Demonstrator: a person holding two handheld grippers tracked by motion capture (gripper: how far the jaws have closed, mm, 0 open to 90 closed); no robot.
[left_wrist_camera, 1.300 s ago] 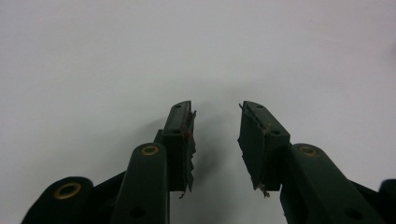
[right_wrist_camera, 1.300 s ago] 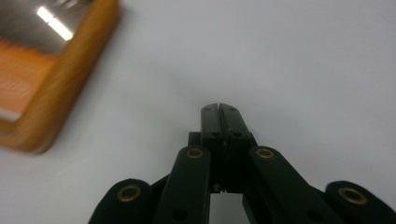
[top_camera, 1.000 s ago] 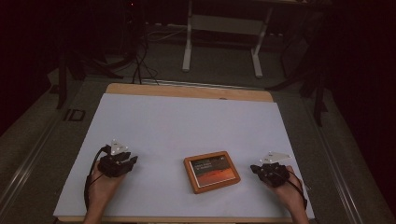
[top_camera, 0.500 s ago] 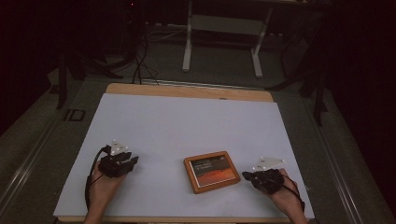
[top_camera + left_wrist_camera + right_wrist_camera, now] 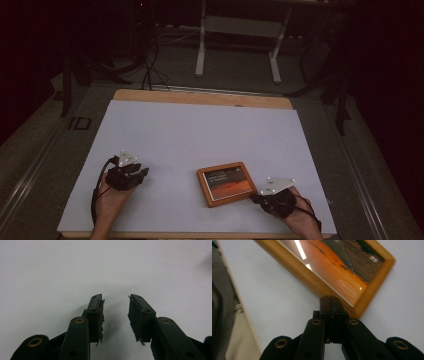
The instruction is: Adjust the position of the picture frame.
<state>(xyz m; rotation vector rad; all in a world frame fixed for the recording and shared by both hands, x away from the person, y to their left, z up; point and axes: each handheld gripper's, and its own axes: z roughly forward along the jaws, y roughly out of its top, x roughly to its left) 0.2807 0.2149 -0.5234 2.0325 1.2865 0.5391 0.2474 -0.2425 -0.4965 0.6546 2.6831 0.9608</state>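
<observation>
You are working on a wooden picture frame lying flat on the white bench, toward the 5 o'clock part of the sheet as the high view gives it; its glass is facing up over an orange and dark print.

The right gripper is sitting at the frame's 4 o'clock corner; its jaws are pressed together with nothing between them. The right gripper view is placing those closed tips against the frame's wooden border, right at or just over its edge; whether they are touching the wood I cannot tell for certain.

The left gripper is resting at 8 o'clock on the bench, well apart from the frame; its jaws are standing part-way open and holding nothing.

Judgement: you are in the approach step, with the shut tips being brought to the frame's near corner, probably to push or lever it; no grip is made yet. The next move is calling for a slow, level contact on the wood, not the glass.

The high view is giving the whole layout and the spacing of both hands; the right gripper view is giving the print, the glare on the glass and the tip-to-border relation; the left gripper view is confirming bare white sheet between the open jaws.
</observation>
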